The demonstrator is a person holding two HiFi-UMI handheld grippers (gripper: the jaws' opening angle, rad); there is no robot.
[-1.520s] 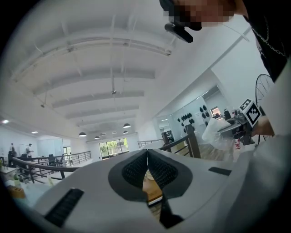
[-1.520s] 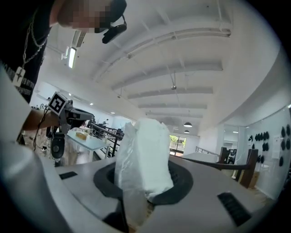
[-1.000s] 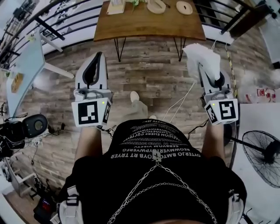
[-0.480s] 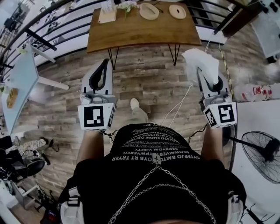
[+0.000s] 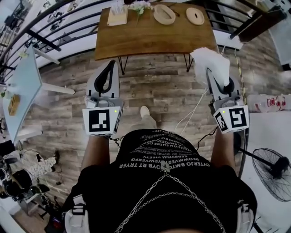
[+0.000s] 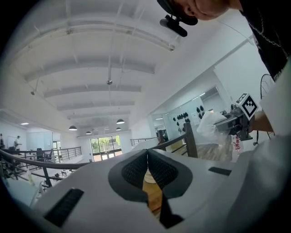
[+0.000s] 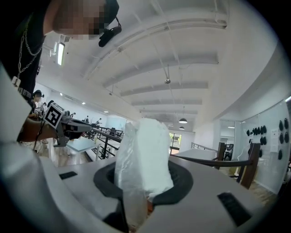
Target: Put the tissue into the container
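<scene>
A white tissue pack in clear wrap (image 5: pixel 210 63) sticks up from my right gripper (image 5: pixel 215 78), which is shut on its lower end; in the right gripper view the tissue pack (image 7: pixel 144 157) fills the space between the jaws. My left gripper (image 5: pixel 109 68) is held level with it at the left, its jaws shut with nothing between them (image 6: pixel 147 157). Both hang over the wood floor, short of the wooden table (image 5: pixel 150 38). On the table's far side lie an oval woven container (image 5: pixel 164 14), a round one (image 5: pixel 195 15) and a small box (image 5: pixel 117 17).
White flowers (image 5: pixel 139 5) stand on the table. A black railing (image 5: pixel 59 25) runs behind it. A glass side table (image 5: pixel 22 86) is at the left, a floor fan (image 5: pixel 273 175) at the right, and white cables (image 5: pixel 191 111) lie on the floor.
The wooden table sits a little lower and more centred in the head view than a second ago. Both grippers keep their pose, and the tissue pack stays in the right one.
</scene>
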